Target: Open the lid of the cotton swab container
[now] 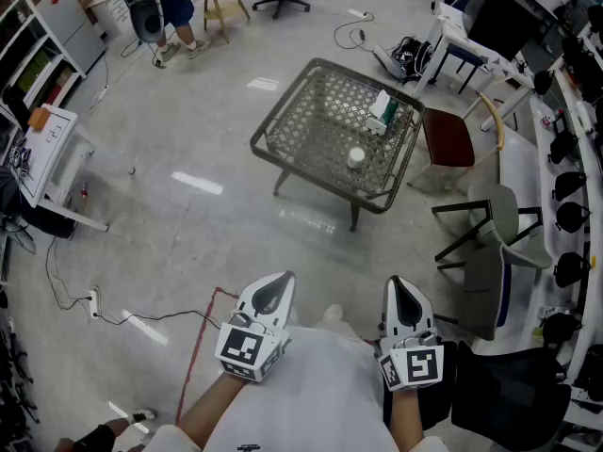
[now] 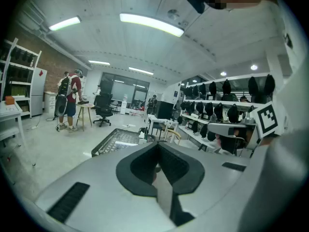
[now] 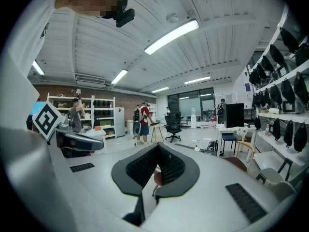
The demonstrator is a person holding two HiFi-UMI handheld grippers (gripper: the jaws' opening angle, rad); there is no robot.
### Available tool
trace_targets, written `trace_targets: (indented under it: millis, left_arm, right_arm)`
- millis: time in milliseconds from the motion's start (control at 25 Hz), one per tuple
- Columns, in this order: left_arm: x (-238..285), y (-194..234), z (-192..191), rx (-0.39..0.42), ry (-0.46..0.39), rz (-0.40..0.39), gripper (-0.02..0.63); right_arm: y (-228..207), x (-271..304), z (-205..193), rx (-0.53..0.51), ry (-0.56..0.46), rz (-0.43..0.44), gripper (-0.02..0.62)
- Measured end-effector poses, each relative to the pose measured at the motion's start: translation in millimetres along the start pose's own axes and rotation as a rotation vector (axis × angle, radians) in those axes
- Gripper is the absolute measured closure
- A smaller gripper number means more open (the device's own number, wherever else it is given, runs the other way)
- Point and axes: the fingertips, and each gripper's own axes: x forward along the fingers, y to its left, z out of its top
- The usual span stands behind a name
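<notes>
The cotton swab container [image 1: 355,158], small, round and white, stands near the front of a metal mesh table [image 1: 301,130] across the room. A green and white box [image 1: 383,111] stands further back on the same table. Both grippers are held low, close to the person's body and far from the table. My left gripper [image 1: 278,282] is shut with nothing between its jaws, and its own view shows the jaws [image 2: 157,147] meeting. My right gripper [image 1: 401,287] is likewise shut and empty [image 3: 158,149]. The table [image 2: 116,139] shows small ahead in the left gripper view.
A red-seated chair [image 1: 448,137] stands against the table's right side, with grey chairs [image 1: 499,224] nearer. A person [image 1: 174,8] stands at the far left by a stool. Cables [image 1: 113,316] and a red tape line [image 1: 201,342] lie on the floor, and a white cart [image 1: 47,158] stands at the left.
</notes>
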Motion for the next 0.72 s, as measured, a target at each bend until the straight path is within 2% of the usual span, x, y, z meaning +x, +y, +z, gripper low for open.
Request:
trace_targets:
  millis: [200, 400, 720]
  left_arm:
    - [13.0, -36.6, 13.5, -0.005, -0.016, 0.003, 0.601]
    - [25.1, -57.3, 25.8, 0.013, -0.046, 0.014, 0.601]
    - [35.8, -82.5, 37.0, 0.04, -0.084, 0.046, 0.603]
  right_arm:
    - [-26.3, -11.9, 6.5, -0.015, 0.017, 0.003, 0.597]
    - [-48.7, -22.2, 9.3, 0.028, -0.013, 0.011, 0.595]
    - [-80.0, -32.3, 3.1, 0.042, -0.017, 0.022, 0.595]
